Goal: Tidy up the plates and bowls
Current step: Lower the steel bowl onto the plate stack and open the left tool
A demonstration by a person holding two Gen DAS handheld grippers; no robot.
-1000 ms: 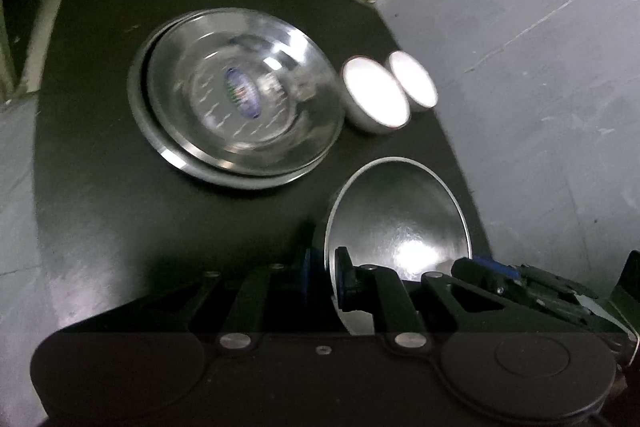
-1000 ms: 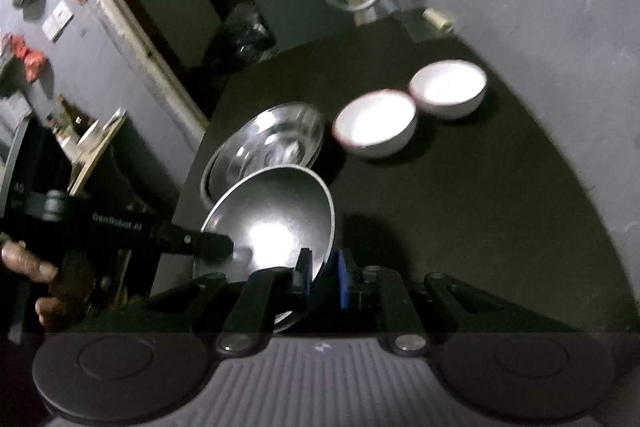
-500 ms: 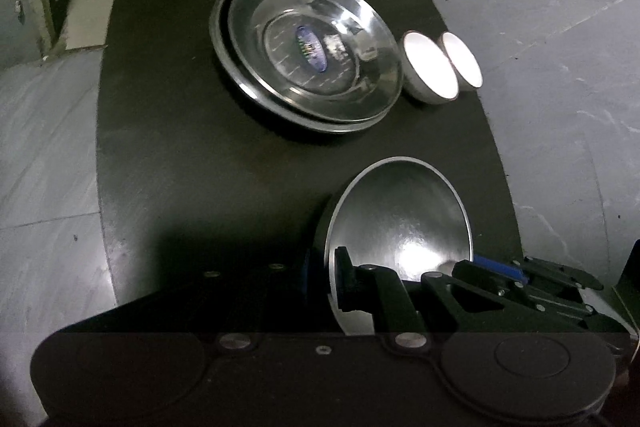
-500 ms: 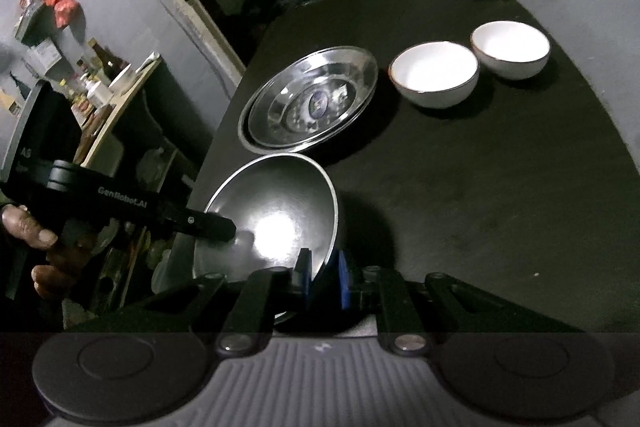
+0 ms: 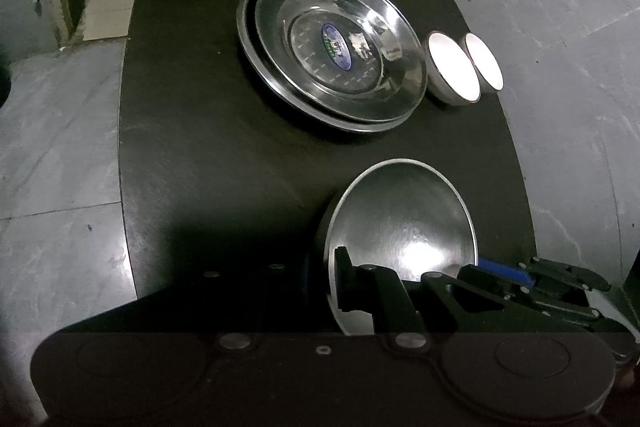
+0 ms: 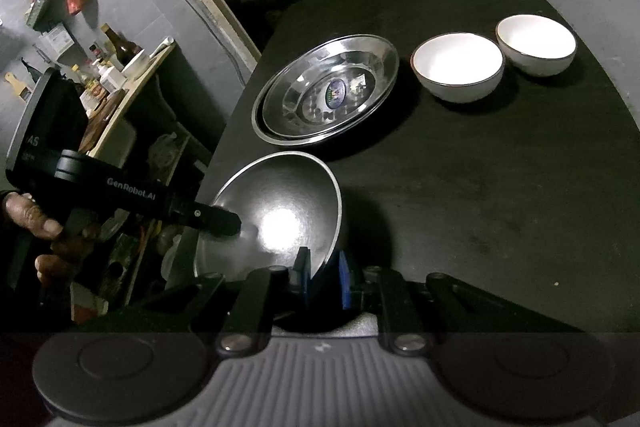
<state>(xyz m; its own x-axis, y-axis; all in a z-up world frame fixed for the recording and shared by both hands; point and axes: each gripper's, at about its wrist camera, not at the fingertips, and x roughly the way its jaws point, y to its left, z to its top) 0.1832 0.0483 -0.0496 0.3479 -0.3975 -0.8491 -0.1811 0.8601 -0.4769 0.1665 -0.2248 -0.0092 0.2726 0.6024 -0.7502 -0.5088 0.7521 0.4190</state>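
Steel bowl (image 6: pixel 280 211) sits tilted at lower centre of the right wrist view, above the black bench (image 6: pixel 480 207), pinched at its rim by both tools. The right tool (image 6: pixel 322 279) clamps its near edge; the left tool (image 5: pixel 330 279) nips the opposite edge. Stacked steel plates (image 5: pixel 332 55) lie in the upper middle, two white bowls (image 6: pixel 458 67) just right of them.
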